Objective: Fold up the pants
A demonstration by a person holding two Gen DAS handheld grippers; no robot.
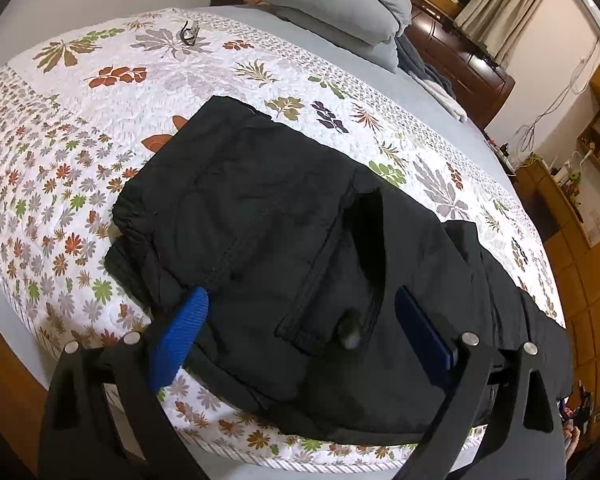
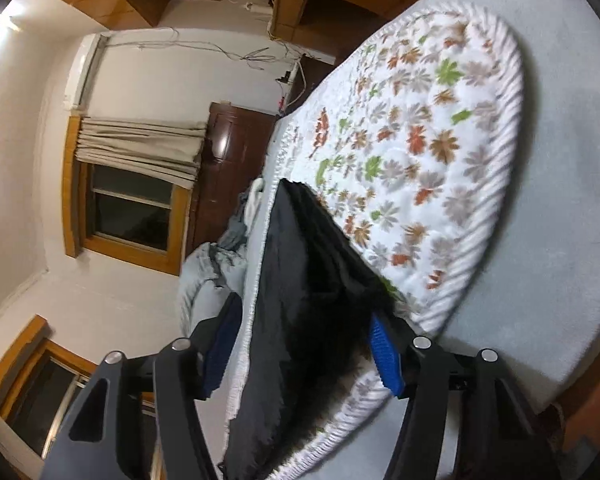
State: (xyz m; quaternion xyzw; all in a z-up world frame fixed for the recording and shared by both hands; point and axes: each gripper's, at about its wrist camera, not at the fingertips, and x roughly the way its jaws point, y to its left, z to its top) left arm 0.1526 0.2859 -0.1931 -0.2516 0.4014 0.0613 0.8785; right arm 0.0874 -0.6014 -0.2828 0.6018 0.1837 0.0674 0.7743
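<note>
My black pants (image 1: 284, 216) lie folded on the flowered quilt (image 1: 100, 128) near the bed's (image 2: 540, 272) edge. My left gripper (image 1: 300, 332) hovers spread wide over the pocket flap, gripping nothing. My right gripper (image 2: 300, 356) straddles the pants' end, fingers (image 2: 386, 360) apart and not pressing the cloth. I should pinch every layer together and fold toward the quilt's open middle, away from the near edge.

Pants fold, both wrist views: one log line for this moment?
stage: mid-fold | pants: black, partly folded on floral quilt | left gripper: open over pants | right gripper: open, pants edge between fingers
</note>
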